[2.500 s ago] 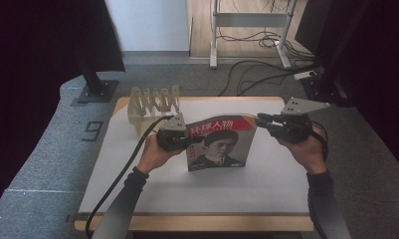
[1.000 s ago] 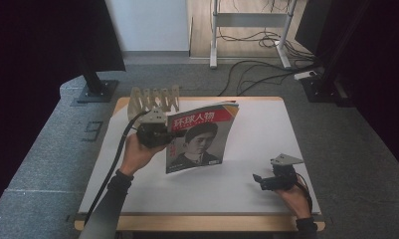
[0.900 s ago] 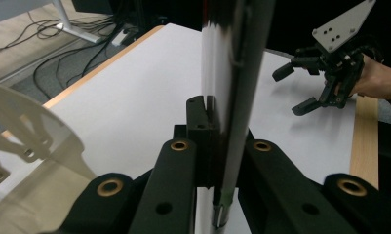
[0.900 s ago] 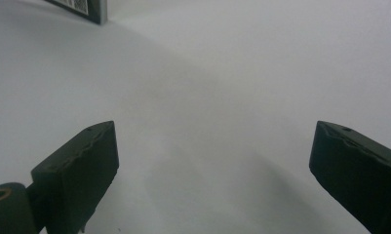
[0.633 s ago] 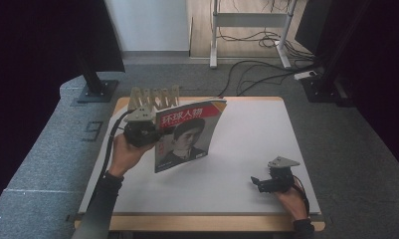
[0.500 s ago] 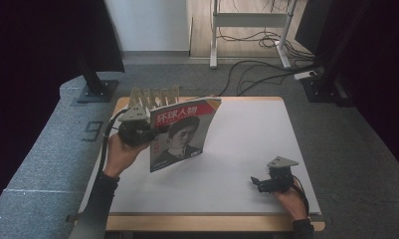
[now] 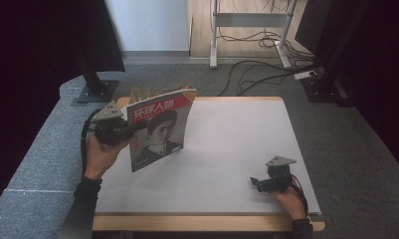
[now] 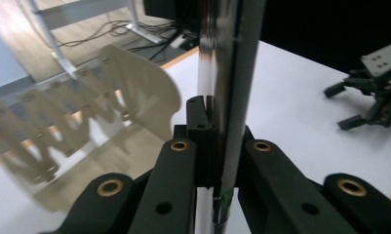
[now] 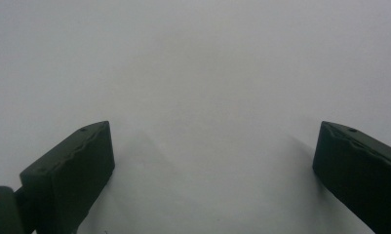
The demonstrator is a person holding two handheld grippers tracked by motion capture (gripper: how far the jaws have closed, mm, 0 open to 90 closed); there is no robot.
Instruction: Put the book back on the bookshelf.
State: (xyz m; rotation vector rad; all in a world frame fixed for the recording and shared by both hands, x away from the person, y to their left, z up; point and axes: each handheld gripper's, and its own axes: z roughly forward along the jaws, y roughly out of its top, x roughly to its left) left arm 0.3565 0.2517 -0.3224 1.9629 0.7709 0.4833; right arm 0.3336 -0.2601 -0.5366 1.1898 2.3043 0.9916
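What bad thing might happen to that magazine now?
1. The left gripper pinches the magazine by one edge alone, so it might sag or slip out.
2. The wooden rack stands close behind it; the magazine might bump a slat instead of sliding between them.
3. The right gripper rests open on the table, too far off to help.

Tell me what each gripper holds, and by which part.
Left gripper clamps the magazine by its left edge; right gripper holds nothing.

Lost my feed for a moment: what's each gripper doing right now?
Left gripper: shut on the magazine, holding it upright by its edge.
Right gripper: open, nothing between its jaws, low over the table.
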